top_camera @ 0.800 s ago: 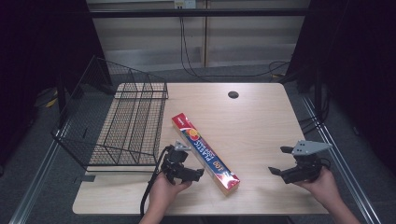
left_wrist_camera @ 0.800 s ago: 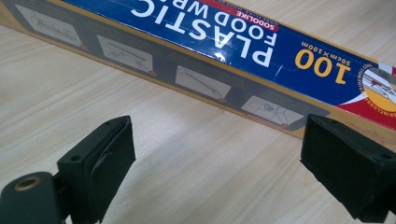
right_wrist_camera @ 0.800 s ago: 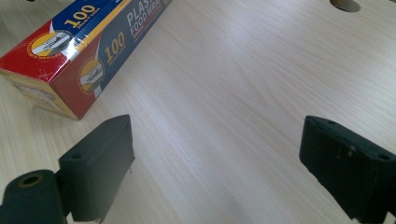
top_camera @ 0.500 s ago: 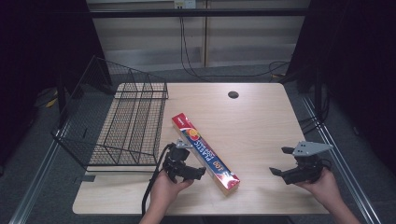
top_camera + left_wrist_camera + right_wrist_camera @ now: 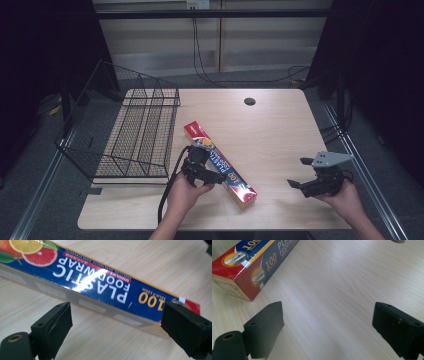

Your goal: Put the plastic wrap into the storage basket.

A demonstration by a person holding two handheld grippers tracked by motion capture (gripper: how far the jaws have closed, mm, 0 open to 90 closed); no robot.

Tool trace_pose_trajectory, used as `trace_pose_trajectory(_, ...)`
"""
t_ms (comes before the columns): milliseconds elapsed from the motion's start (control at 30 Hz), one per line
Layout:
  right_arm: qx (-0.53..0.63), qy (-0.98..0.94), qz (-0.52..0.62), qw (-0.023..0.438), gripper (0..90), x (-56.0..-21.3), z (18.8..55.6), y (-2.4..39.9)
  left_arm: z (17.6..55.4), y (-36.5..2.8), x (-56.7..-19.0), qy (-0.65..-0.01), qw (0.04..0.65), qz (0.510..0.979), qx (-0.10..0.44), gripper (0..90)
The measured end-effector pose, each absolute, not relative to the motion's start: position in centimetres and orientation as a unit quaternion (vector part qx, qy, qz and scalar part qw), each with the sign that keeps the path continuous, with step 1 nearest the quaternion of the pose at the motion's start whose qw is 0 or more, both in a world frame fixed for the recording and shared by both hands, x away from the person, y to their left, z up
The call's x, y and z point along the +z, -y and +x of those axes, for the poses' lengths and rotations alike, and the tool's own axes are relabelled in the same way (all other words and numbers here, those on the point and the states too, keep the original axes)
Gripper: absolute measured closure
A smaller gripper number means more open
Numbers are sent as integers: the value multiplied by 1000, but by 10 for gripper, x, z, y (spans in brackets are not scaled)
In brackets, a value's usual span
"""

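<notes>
The box (image 5: pixel 220 166) of plastic wrap lies flat on the table (image 5: pixel 280 130), slanting from the middle down toward the near edge, its red end (image 5: pixel 239 270) stopping short of that edge. A wire rack (image 5: pixel 135 135) stands on the table's left part, just beside the box's far end, with its back wall overhanging the left edge. To the right of the box the wood is bare out to the right edge, apart from a round hole (image 5: pixel 249 101) near the far edge; the far half of the table is open too.

The left gripper (image 5: pixel 212 176) sits at the box's left long side, about halfway along it, held low over the table by the left hand (image 5: pixel 182 192) that comes in from the near edge; its cable (image 5: pixel 170 185) loops back past the rack's near corner. In the left gripper view its fingers (image 5: pixel 53 328) stand wide, apart from the box's grey side wall, with bare wood between them and the box lying across just ahead; they hold nothing.

The right gripper (image 5: pixel 300 172) hovers near the table's near right corner, well apart from the box, pointing left toward its red end. The right hand (image 5: pixel 345 197) grips it from behind, the forearm coming up from the bottom right. Its fingers (image 5: pixel 265 327) are also wide and hold nothing, with plain wood between them.
</notes>
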State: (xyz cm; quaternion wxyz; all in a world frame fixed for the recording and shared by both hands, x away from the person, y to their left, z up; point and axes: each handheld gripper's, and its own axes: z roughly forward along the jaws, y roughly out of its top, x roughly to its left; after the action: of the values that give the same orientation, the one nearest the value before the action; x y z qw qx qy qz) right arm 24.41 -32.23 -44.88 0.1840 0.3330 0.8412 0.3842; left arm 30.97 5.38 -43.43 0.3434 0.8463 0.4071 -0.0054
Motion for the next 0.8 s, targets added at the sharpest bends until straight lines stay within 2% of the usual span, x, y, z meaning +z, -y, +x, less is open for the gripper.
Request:
trace_pose_trajectory(467,387,-842,326,188,101,-448,244,320,337,-39,-440,-452,311,835,-25,100)
trace_pose_trajectory(800,394,-840,322,189,101,-447,243,319,342,-36,-443,-496,330,803,-7,61)
